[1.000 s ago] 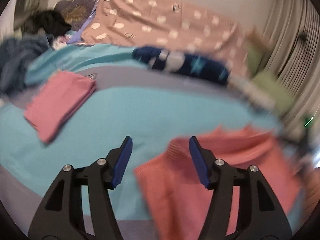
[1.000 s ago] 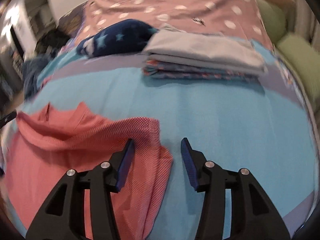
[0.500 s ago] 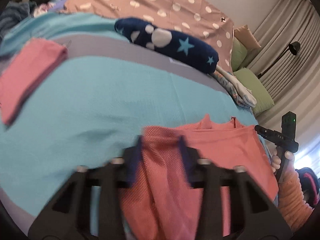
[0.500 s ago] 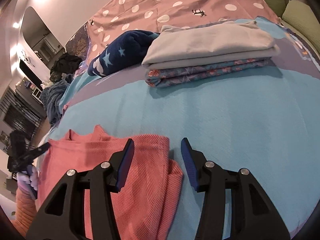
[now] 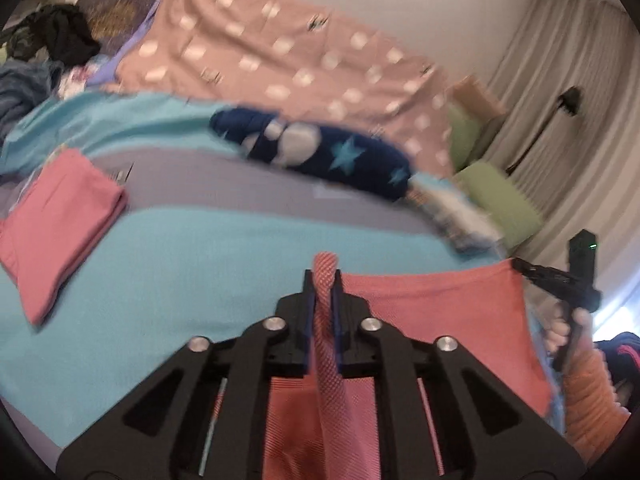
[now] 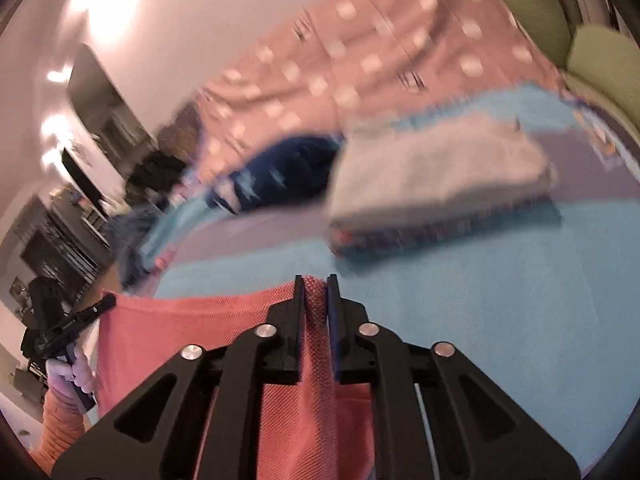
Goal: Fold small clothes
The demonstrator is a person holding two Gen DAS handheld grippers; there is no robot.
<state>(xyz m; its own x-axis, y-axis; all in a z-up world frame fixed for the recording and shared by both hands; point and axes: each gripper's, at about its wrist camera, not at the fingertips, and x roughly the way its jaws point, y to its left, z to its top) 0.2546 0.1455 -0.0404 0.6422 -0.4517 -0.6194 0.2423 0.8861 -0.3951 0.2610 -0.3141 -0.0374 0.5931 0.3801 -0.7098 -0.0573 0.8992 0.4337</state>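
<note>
A coral pink knit garment (image 5: 432,312) hangs stretched between my two grippers above the turquoise bedspread (image 5: 192,264). My left gripper (image 5: 322,280) is shut on one top corner, with a fold of the cloth pinched between its blue pads. My right gripper (image 6: 315,286) is shut on the other top corner of the same garment (image 6: 192,328). Each view shows the other gripper at the far end of the taut edge: the right one in the left wrist view (image 5: 560,280), the left one in the right wrist view (image 6: 68,324).
A folded pink garment (image 5: 60,216) lies at the left of the bed. A navy star-patterned bundle (image 5: 320,152) lies behind, in front of a pink dotted duvet (image 5: 280,60). A stack of folded grey and patterned clothes (image 6: 436,184) sits at the right. Green pillows (image 5: 500,196) lie by the curtain.
Both grippers were open over the garment lying flat on the bed. They have closed on its two corners and lifted it, so the top edge now stretches between them.
</note>
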